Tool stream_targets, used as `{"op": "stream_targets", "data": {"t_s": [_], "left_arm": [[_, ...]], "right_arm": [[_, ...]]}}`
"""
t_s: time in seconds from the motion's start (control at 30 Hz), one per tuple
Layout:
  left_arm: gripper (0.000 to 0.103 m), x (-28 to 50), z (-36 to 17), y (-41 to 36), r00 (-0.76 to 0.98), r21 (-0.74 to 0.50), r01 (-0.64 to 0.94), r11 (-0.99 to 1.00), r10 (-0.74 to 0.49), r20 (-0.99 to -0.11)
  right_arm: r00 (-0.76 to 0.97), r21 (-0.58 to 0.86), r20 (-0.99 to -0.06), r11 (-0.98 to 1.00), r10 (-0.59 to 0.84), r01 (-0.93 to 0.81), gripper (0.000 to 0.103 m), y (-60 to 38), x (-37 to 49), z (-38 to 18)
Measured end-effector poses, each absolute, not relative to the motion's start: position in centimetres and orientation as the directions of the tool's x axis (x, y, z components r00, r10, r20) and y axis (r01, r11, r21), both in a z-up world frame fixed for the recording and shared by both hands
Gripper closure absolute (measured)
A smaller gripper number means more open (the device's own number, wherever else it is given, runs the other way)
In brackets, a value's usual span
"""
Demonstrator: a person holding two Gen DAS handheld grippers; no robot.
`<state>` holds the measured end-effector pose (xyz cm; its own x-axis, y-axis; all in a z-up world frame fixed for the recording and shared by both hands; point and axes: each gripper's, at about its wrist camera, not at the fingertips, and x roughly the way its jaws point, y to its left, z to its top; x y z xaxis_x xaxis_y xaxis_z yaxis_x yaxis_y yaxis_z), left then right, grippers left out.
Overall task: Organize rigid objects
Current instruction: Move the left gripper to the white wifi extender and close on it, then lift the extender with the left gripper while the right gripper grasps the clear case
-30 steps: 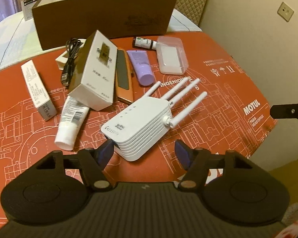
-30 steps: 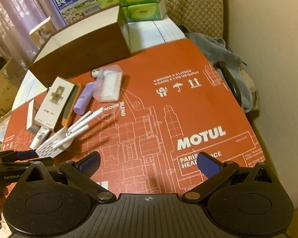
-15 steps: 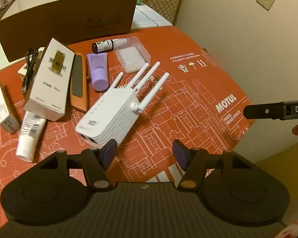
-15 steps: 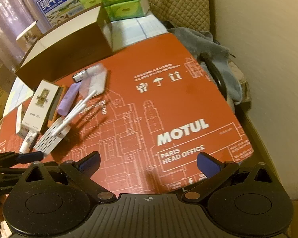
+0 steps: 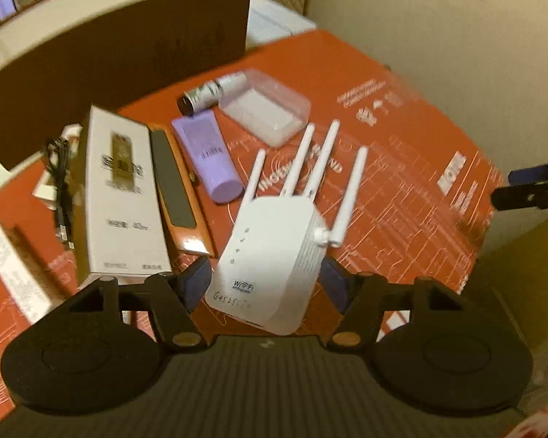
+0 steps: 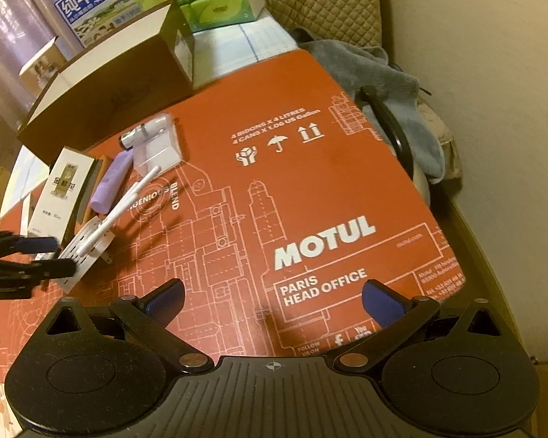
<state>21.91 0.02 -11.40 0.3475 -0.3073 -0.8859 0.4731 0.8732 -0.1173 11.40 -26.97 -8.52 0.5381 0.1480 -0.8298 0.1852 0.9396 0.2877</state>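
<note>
Between the blue pads of the left gripper point(image 5: 265, 284) sits the white WiFi repeater point(image 5: 274, 255), its body framed on both sides and its four antennas fanning away from the camera. The jaws are opening at this moment, and a sliver of gap shows on the left side, so the pads bracket the casing without pressing it; the repeater lies on the red Motul mat point(image 5: 413, 189). This reads as the lining-up step of a pick. Next the jaws need to close squarely on the flat sides, clear of the antennas, before any lift. Just beyond lie the orange-edged flat case point(image 5: 175, 186), the white carton point(image 5: 122, 197) and the lilac tube point(image 5: 210, 157), then the clear plastic case point(image 5: 266, 113) and a small dark-capped bottle point(image 5: 204, 96). Farthest back stands the brown open box point(image 5: 102, 62), the likely destination. The right gripper point(image 6: 274, 301) hangs released over bare mat, holding nothing.
</note>
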Motion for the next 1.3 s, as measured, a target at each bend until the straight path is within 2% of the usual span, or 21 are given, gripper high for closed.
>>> {"op": "stream_targets", "data": {"t_s": [0.03,0.1,0.3,0.43,0.5,0.6,0.67,0.77,0.83,0.93,0.97,1.3], "left_arm": [[0.037,22.2,-11.8,0.0,0.337,-0.126,0.47,0.874,-0.31,-0.889],[0.037,22.4,-12.1,0.0,0.333,-0.147,0.458,0.877,-0.323,-0.886],[0.054,21.4,-11.2,-1.2,0.37,-0.147,0.419,0.896,-0.316,-0.873],[0.056,20.6,-11.0,-2.5,0.384,-0.159,0.366,0.917,-0.304,-0.872],[0.055,20.5,-11.1,-3.1,0.389,-0.144,0.37,0.918,-0.294,-0.873],[0.047,21.4,-11.5,-2.6,0.366,-0.153,0.361,0.92,-0.291,-0.884],[0.037,22.2,-11.9,-1.9,0.338,-0.177,0.364,0.914,-0.307,-0.889],[0.029,23.3,-12.7,-1.3,0.29,-0.222,0.376,0.899,-0.342,-0.893],[0.03,24.0,-13.2,-1.2,0.261,-0.258,0.369,0.893,-0.366,-0.893],[0.038,24.5,-13.8,-1.8,0.245,-0.282,0.372,0.884,-0.387,-0.889],[0.038,24.7,-14.1,-2.1,0.235,-0.283,0.37,0.885,-0.384,-0.893],[0.041,23.8,-13.7,-4.2,0.307,-0.208,0.38,0.901,-0.335,-0.891]], "right_arm": [[0.535,0.289,-0.831,0.941,0.153,0.179,0.002,-26.8,11.6,-8.6],[0.533,0.291,-0.831,0.941,0.161,0.17,0.002,-26.6,11.9,-8.7],[0.523,0.297,-0.833,0.943,0.18,0.149,0.002,-26.5,12.8,-9.1],[0.521,0.296,-0.831,0.948,0.196,0.117,0.002,-26.2,13.7,-9.1],[0.518,0.295,-0.831,0.95,0.202,0.104,0.002,-26.0,14.2,-9.1],[0.513,0.298,-0.831,0.951,0.215,0.086,0.002,-25.9,14.6,-9.2],[0.51,0.295,-0.832,0.953,0.218,0.074,0.002,-26.0,14.8,-9.3],[0.502,0.297,-0.835,0.952,0.225,0.068,0.002,-26.3,15.1,-9.5],[0.497,0.296,-0.837,0.953,0.229,0.059,0.002,-26.4,15.2,-9.6],[0.491,0.296,-0.838,0.954,0.237,0.045,0.002,-26.4,15.5,-9.7],[0.49,0.298,-0.838,0.954,0.241,0.041,0.002,-26.5,15.6,-9.7],[0.482,0.308,-0.837,0.951,0.26,0.022,0.002,-27.8,16.3,-9.9]]}}
